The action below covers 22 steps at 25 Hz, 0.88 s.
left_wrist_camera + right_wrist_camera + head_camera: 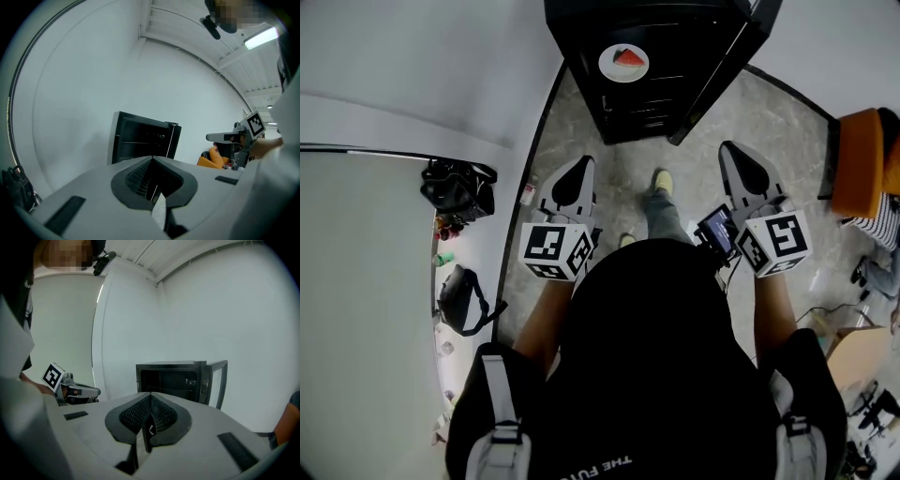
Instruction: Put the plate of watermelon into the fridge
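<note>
**Inside the fridge, the plate looks put away**

The plate of watermelon (623, 63) seems to sit on a shelf in the black fridge (581, 37). The left gripper (583, 161) and right gripper (731, 148) are pressed together, holding nothing. The door (722, 66) is not closed yet.

Sparse white-walled room, stone-patterned floor (769, 141), black mini fridge (698, 37), orange chair (862, 164), bags (457, 187) by the wall (412, 66)
</note>
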Available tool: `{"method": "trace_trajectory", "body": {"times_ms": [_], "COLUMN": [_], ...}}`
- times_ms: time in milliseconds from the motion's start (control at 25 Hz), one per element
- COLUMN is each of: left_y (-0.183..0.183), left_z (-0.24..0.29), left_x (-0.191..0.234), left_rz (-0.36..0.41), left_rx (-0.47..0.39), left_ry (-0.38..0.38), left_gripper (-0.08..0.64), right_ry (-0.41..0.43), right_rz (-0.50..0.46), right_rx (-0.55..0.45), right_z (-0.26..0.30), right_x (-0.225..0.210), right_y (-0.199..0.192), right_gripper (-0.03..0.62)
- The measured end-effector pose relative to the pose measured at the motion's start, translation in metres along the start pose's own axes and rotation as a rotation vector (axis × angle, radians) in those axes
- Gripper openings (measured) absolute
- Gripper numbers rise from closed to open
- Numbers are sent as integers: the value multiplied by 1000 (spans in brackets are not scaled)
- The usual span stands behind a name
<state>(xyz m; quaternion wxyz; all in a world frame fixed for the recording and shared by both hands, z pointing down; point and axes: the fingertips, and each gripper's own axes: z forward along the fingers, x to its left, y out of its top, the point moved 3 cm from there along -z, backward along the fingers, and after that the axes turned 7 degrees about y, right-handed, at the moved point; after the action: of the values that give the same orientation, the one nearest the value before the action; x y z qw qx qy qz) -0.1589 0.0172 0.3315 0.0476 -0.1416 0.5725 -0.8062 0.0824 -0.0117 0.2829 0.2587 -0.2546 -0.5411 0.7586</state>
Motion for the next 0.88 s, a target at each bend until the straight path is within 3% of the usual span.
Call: {"method": "trace_trajectory", "body": {"times_ms": [400,880], "left_y": [-8,-14], "left_z": [-58,-95], "left_x": [-13,-47], "left_rz": [-3,42], "left_rx": [-46,-75], "left_ry": [-18,-71], "left_gripper": [8,8], "right_ry": [-14,-75], "right_rz": [-35,-11], "right_rx": [-16,-56], "right_z": [-44,-95], "right_x": [47,66], "right_y": [-12,-22], "right_gripper": [9,9]}}
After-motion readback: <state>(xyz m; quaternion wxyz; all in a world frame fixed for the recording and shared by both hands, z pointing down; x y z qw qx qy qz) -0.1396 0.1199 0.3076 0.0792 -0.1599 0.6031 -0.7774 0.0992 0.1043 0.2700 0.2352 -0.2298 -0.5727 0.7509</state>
